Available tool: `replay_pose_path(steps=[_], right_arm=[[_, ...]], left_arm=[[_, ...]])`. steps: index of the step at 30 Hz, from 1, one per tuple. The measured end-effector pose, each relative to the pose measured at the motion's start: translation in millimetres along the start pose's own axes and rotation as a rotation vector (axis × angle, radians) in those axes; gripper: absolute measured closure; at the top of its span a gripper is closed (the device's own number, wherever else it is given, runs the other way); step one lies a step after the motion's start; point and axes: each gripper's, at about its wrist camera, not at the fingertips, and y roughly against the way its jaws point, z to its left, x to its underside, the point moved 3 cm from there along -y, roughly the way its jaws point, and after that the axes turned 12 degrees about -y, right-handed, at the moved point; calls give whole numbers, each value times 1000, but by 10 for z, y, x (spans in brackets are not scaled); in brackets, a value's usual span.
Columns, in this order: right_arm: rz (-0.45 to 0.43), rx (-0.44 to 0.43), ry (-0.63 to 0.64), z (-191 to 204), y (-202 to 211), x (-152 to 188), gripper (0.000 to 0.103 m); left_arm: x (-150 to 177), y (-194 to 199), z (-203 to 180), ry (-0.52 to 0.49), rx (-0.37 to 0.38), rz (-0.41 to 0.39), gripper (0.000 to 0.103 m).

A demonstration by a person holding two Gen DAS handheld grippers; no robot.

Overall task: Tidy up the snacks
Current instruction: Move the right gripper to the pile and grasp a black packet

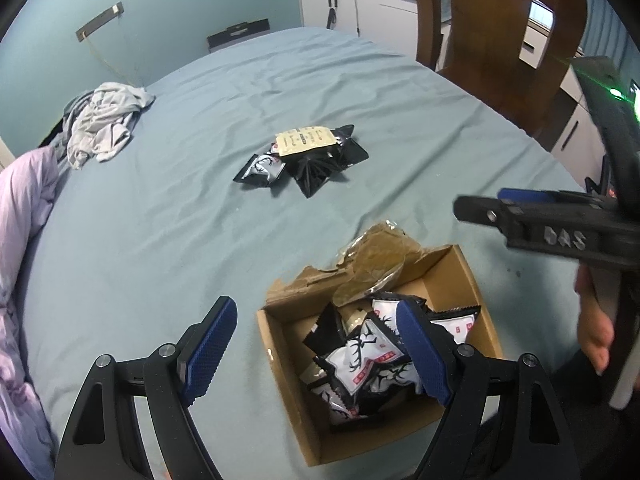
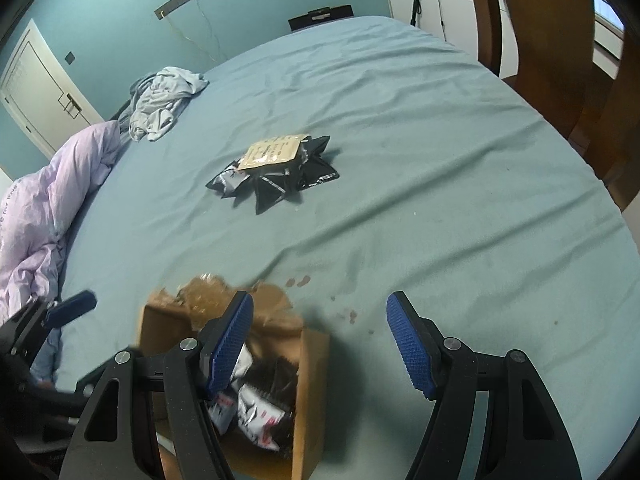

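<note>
The left gripper point(image 1: 312, 344) tilts steeply down over the cardboard box point(image 1: 280, 364) at 5 o'clock on the bed point(image 1: 160, 220), fingers wide apart, empty. The right gripper point(image 2: 320, 344) slants down beside the box, fingers spread, gripping nothing. One box holds several snack packets point(image 1: 360, 360); a pile of roughly four packets point(image 1: 304, 160) lies mid-bed, toward 12 o'clock.

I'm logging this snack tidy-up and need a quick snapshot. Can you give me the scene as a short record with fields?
surface: blue-green bedsheet
container: open cardboard box, holding black-and-white snack packets
loose snacks: small pile mid-bed, beige packet on top
left gripper: open, empty, by the box
right gripper: open, empty
other: grey clothes, lilac duvet, wooden chair
</note>
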Motion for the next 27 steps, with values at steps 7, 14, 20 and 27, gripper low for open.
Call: replay_pose_path(steps=[7, 14, 20, 27], right_arm=[[1, -39, -56, -80, -207, -310, 34], [9, -10, 35, 87, -625, -539, 34], [27, 33, 108, 248, -1097, -778, 35], [88, 67, 96, 301, -1756, -1135, 35]], left_arm=[[-15, -37, -24, 4, 27, 8, 20], [-51, -93, 19, 3, 34, 15, 20], [-80, -128, -2, -7, 60, 15, 20], [-74, -255, 117, 51, 88, 36, 20]])
